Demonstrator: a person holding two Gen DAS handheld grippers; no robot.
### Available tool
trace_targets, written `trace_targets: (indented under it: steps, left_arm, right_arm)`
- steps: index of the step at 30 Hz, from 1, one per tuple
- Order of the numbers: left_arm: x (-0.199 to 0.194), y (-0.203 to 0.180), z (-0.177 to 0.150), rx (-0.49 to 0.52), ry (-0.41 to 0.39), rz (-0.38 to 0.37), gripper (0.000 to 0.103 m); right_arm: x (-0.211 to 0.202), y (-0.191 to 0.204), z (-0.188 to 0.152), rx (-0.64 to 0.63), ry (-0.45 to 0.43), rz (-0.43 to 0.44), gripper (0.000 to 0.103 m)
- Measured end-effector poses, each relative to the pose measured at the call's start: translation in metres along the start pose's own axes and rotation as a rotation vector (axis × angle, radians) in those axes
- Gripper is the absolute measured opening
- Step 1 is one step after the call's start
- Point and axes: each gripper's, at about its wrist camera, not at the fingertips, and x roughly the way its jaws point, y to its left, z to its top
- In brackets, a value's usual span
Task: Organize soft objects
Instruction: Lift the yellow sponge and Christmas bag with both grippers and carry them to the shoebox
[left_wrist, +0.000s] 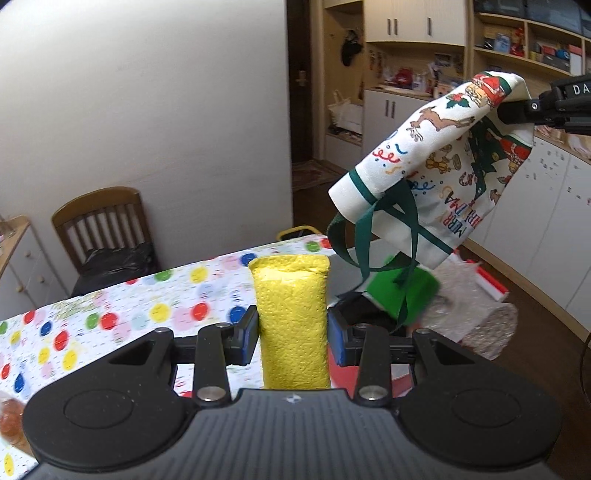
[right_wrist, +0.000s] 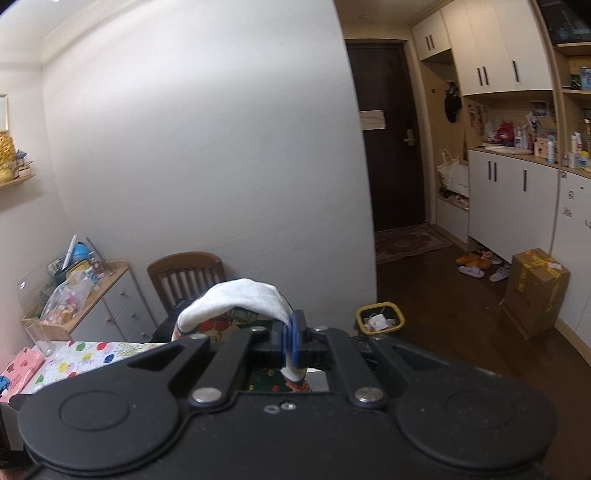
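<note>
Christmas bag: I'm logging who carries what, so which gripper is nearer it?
Right. The right gripper is shut on the bag's cloth; the left gripper clamps a yellow sponge, apart from the bag.

My right gripper (left_wrist: 517, 110) cut off by frame edge in left view. Yellow sponge (left_wrist: 291, 317) bottom hidden behind my left gripper body. Green item (left_wrist: 402, 291) under Christmas bag (left_wrist: 436, 162) blurred, unidentifiable.

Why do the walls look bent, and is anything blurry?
Left wrist view: fisheye bows the wall edge; the green item under the Christmas bag is smeared, the yellow sponge sharp. Right wrist view: wall and cabinets curve, evenly lit, no glare.
</note>
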Motion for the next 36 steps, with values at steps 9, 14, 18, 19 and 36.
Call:
trace_targets:
  steps: [9,14,18,19,36]
  left_arm:
    - [0.036,-0.063,0.009,0.045,0.027,-0.044,0.038]
    - [0.064,-0.081,0.012,0.050,0.067,-0.052,0.038]
    - [0.090,-0.089,0.011,0.037,0.117,-0.043,0.038]
    - [0.096,-0.090,0.010,0.033,0.130,-0.040,0.038]
    - [0.165,-0.098,0.007,0.003,0.267,-0.011,0.038]
  right_arm:
    - [-0.011,-0.073,0.006,0.038,-0.036,-0.091,0.002]
    - [-0.002,-0.097,0.003,-0.002,-0.046,-0.156,0.002]
    - [0.019,-0.109,-0.004,-0.006,-0.030,-0.184,0.002]
    - [0.025,-0.110,-0.006,-0.008,-0.027,-0.187,0.002]
    - [0.105,-0.104,-0.061,-0.089,0.125,-0.145,0.002]
